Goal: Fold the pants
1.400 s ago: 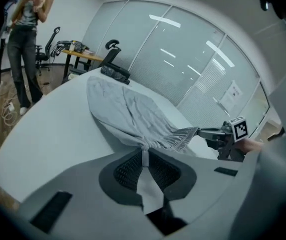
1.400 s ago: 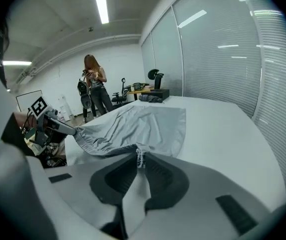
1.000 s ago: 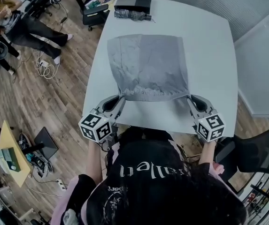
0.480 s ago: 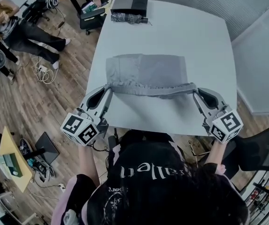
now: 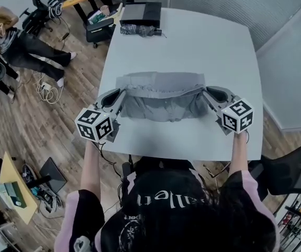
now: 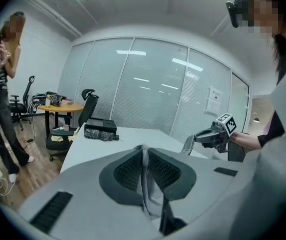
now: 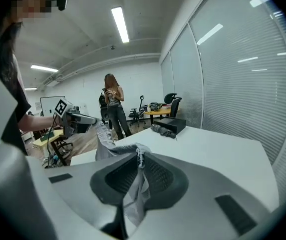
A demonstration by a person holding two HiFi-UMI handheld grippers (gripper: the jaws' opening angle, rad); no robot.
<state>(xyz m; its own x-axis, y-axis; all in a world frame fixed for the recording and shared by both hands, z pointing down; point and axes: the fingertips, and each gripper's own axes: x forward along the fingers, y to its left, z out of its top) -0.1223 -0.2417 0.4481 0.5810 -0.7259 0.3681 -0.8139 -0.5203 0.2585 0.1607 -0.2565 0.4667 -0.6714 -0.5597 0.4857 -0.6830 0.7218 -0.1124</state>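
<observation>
The grey pants lie across the middle of the white table, their near edge raised and doubled back toward the far part. My left gripper is shut on the left corner of that edge, and grey cloth shows pinched between its jaws. My right gripper is shut on the right corner, with cloth hanging from its jaws. The edge is stretched between the two, and the fabric sags below it. Each gripper view shows the other gripper holding its corner: the right gripper and the left gripper.
A black box and a dark folded umbrella sit at the table's far left corner. A chair with items stands beside them. A person sits on the floor side at left. A black chair is at near right.
Both grippers rose and moved away from me across the table, carrying the pants' near edge over the far part. The flat spread of cloth has become a shorter, doubled shape.
</observation>
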